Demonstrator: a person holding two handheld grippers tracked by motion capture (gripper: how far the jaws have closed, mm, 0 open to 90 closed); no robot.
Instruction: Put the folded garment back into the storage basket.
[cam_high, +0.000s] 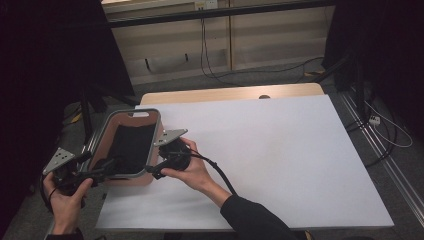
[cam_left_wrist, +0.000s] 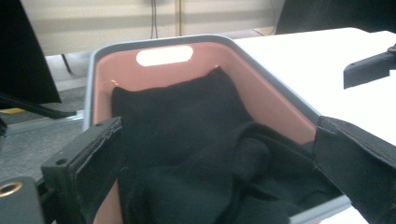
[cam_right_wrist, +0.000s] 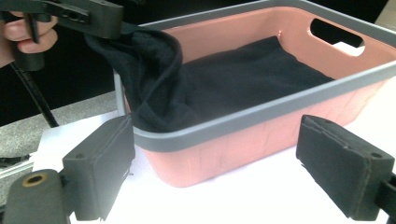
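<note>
A pink basket (cam_high: 156, 135) with a grey rim (cam_left_wrist: 154, 41) stands at the left end of the table. A black cloth (cam_high: 131, 145) lies in it, flat at the far end and bunched at the near end (cam_left_wrist: 187, 140). One fold drapes over the near rim (cam_right_wrist: 154, 70). My left gripper (cam_high: 107, 165) is at the basket's near left corner, open. The bunched cloth sits between its wide jaws (cam_left_wrist: 215, 154) without being pinched. My right gripper (cam_high: 152, 170) is at the near right side, open. Its jaws (cam_right_wrist: 217, 144) stand on either side of the basket's outer wall (cam_right_wrist: 261, 112).
A white sheet (cam_high: 260, 150) covers the table, with the wooden edge (cam_high: 225, 94) showing at the back. Cables (cam_high: 215, 70) run over the floor behind. Dark curtains hang at both sides, and a stand's legs (cam_high: 92, 100) are to the left of the basket.
</note>
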